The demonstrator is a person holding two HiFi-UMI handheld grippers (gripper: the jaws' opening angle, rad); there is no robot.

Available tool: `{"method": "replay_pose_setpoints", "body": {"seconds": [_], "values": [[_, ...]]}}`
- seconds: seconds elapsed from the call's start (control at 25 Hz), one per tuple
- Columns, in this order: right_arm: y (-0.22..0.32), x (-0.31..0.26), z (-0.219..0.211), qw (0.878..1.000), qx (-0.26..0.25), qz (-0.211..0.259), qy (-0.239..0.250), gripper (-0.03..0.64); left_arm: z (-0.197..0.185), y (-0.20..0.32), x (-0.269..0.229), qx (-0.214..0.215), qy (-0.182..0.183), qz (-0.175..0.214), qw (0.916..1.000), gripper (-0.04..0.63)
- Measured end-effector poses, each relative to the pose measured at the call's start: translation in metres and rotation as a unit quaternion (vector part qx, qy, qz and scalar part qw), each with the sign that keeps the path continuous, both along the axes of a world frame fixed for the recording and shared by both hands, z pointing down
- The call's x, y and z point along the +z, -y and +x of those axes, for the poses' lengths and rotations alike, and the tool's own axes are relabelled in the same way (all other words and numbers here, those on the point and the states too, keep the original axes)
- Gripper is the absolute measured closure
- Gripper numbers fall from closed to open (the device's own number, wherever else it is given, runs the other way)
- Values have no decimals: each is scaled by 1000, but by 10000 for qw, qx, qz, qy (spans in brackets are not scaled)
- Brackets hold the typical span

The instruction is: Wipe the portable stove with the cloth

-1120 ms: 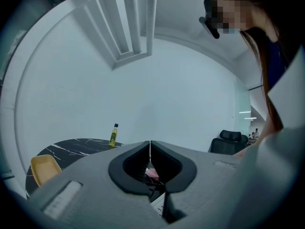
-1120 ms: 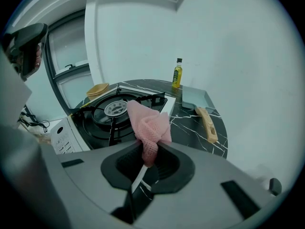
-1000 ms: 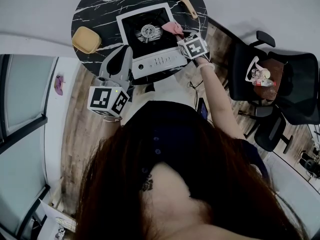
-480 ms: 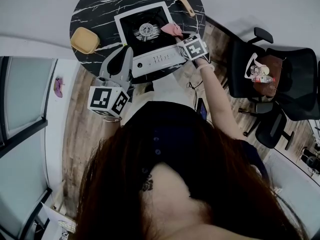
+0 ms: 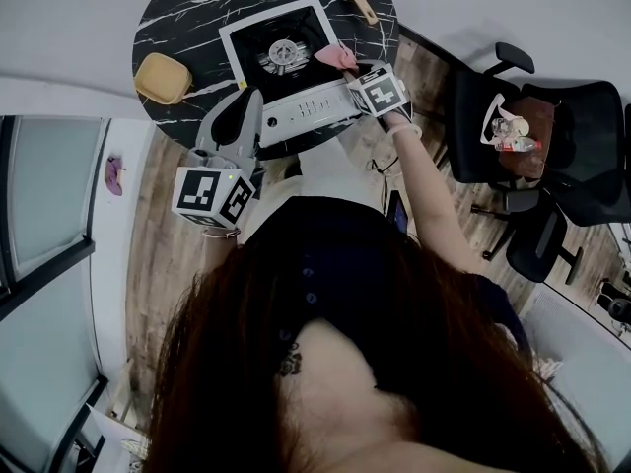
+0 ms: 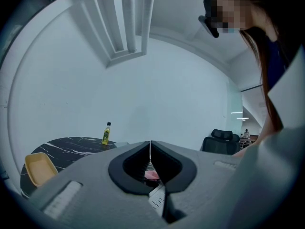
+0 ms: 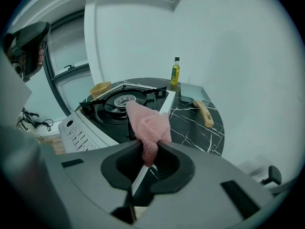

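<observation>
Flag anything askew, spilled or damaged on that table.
Nothing stands out. The portable stove sits flat on the black marbled table, with no spill or damage visible. The pink cloth is bunched in the right gripper's jaws by the stove's right edge. The oil bottle stands upright.

I'm in what looks like an office. Black swivel chairs (image 5: 592, 156) stand near my round marble worktop (image 5: 182, 13). Glass partitions (image 5: 44, 195) line one side.

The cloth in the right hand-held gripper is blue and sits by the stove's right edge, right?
Not blue. The cloth is pink; the right gripper view shows it pinched in the right hand-held gripper by the right edge of the stove.
</observation>
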State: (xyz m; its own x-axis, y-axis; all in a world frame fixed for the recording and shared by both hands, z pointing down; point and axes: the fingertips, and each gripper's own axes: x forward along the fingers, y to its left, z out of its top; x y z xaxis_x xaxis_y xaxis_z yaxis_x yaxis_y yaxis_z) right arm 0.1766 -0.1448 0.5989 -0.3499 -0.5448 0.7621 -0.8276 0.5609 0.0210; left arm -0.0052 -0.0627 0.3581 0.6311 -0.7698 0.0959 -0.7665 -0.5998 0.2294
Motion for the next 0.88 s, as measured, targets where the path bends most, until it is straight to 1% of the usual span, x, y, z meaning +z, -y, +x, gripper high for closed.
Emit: {"method": "replay_pose_setpoints", "body": {"seconds": [0.12, 0.36, 0.52, 0.76, 0.88], "values": [[-4, 2, 0, 10000, 28, -10, 37, 566, 2, -3, 0, 57, -13, 5, 10000, 579], [-11, 3, 1, 9999, -16, -67, -86, 566, 4, -6, 0, 126, -34, 22, 9999, 578], [-18, 2, 3, 9998, 82, -78, -166, 566, 5, -7, 0, 175, -35, 37, 9998, 578], [-23, 1, 3, 9995, 238, 34, -194, 566, 7, -8, -2, 244, -32, 80, 9997, 578], [-28, 0, 3, 9992, 289, -3, -271, 566, 6, -9, -4, 266, -29, 119, 9996, 578]]}}
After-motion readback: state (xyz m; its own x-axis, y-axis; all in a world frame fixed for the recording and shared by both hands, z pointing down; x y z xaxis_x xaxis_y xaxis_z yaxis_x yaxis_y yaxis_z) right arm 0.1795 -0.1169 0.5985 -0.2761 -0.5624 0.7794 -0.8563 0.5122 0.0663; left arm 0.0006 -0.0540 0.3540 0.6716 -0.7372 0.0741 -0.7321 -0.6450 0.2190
